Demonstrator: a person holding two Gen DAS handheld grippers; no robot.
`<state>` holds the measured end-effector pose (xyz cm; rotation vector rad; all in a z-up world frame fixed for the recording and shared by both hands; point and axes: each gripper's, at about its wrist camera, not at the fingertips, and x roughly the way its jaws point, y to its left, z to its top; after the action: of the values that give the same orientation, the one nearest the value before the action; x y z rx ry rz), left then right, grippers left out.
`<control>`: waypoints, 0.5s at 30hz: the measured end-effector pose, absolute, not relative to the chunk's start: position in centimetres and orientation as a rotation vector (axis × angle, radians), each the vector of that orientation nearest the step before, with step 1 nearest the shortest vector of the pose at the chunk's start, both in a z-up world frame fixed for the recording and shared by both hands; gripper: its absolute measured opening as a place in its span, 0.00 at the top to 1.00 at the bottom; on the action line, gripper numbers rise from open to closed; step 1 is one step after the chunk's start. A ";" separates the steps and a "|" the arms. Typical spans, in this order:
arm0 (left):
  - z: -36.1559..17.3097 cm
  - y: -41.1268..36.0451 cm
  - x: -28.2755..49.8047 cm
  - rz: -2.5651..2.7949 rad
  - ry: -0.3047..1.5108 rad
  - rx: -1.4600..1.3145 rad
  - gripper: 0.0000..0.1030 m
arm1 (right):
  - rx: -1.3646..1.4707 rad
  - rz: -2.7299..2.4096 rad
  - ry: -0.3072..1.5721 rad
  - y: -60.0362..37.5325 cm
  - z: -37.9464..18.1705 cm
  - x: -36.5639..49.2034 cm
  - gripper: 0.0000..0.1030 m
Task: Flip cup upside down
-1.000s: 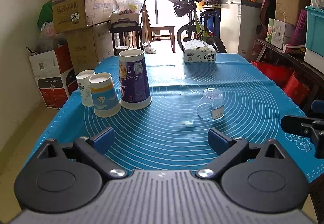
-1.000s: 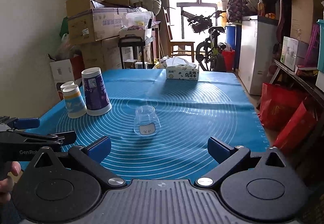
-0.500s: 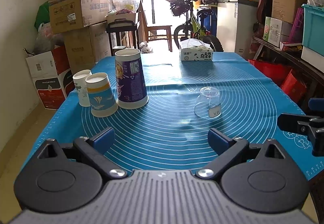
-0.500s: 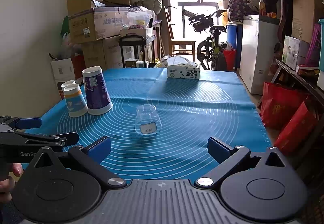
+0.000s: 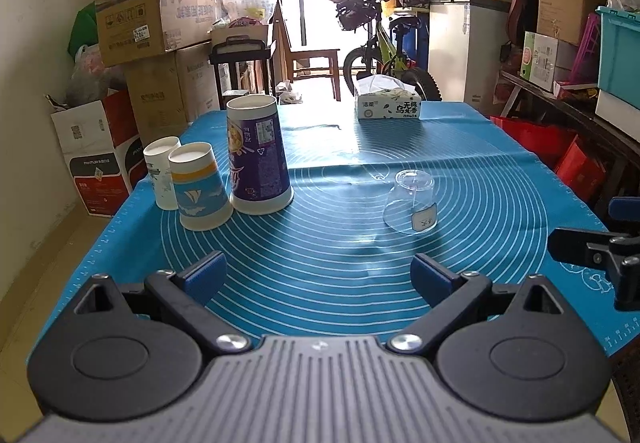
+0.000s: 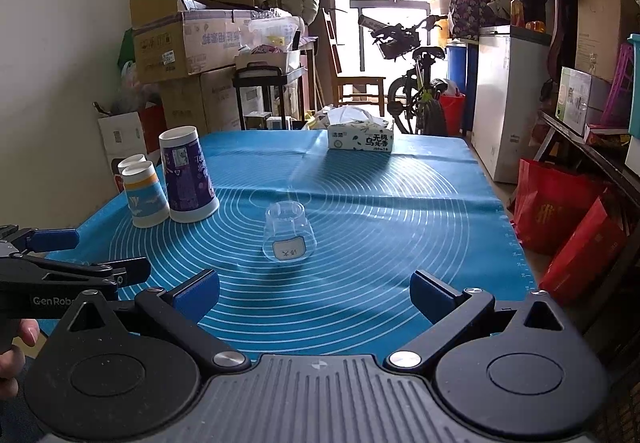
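A clear plastic cup (image 5: 411,203) with a white label stands upside down on the blue mat (image 5: 340,263); it also shows in the right wrist view (image 6: 289,233). Three paper cups stand upside down at the left: a tall purple one (image 5: 258,155), a blue and orange one (image 5: 198,191) and a white one (image 5: 162,173). My left gripper (image 5: 318,277) is open and empty near the front edge. My right gripper (image 6: 314,293) is open and empty, well short of the clear cup.
A tissue box (image 5: 387,105) sits at the mat's far end. Cardboard boxes (image 5: 156,23) stack beyond the left side. A bicycle (image 5: 380,43) and a white cabinet (image 5: 468,47) stand behind. Red bags (image 6: 568,227) lie to the right.
Both grippers have drawn back and risen slightly, so the cups sit a little lower and farther in view. Both stay open and the cups have not moved.
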<state>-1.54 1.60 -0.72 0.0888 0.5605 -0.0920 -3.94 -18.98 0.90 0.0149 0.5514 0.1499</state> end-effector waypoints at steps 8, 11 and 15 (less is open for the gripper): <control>-0.9 1.7 -1.5 -0.094 0.566 0.087 0.05 | 0.013 0.152 0.554 -19.1 0.8 -3.9 0.00; -0.9 1.6 -1.5 -0.096 0.568 0.088 0.05 | 0.013 0.152 0.555 -19.0 0.8 -3.9 0.00; -1.0 1.6 -1.5 -0.098 0.567 0.089 0.05 | 0.013 0.151 0.556 -19.0 0.7 -3.9 0.00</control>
<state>-1.49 1.61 -1.00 0.0894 0.5674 -0.0977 -3.85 -19.03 0.72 0.0133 0.5556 0.1508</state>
